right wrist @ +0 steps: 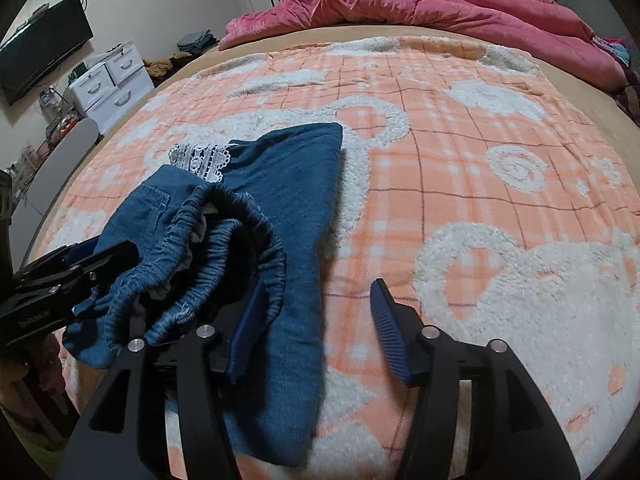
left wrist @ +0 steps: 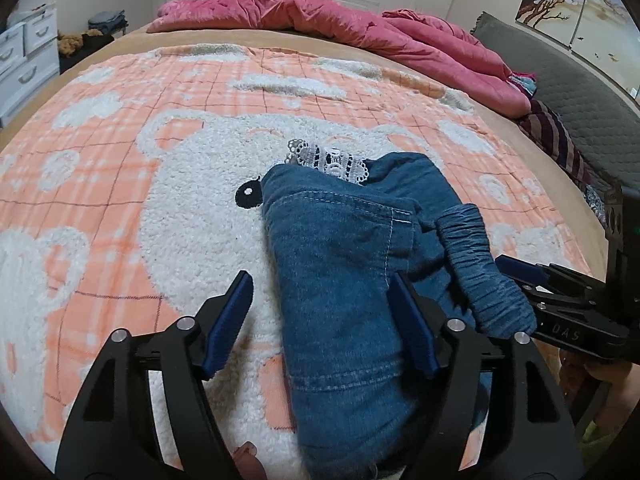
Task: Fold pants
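Observation:
Small blue denim pants [left wrist: 340, 272] lie folded on the orange-and-white bear blanket [left wrist: 160, 200], with a white lace trim [left wrist: 332, 160] poking out at the far end. My left gripper [left wrist: 324, 312] is open. It straddles the near part of the fold, with the left pad clear of the cloth. The bunched elastic waistband [right wrist: 224, 264] lies loose beside my right gripper [right wrist: 320, 320], which is open over the pants [right wrist: 288, 240]. Its right pad stands apart from the denim. Each gripper shows at the edge of the other's view: the right gripper [left wrist: 516, 272], the left gripper [right wrist: 108, 252].
A crumpled pink duvet [left wrist: 320, 20] lies across the far end of the bed. A grey headboard [left wrist: 560, 92] is on the right, white drawers [right wrist: 108, 80] and a wall television [right wrist: 44, 52] on the left. The blanket [right wrist: 480, 200] stretches wide to the right of the pants.

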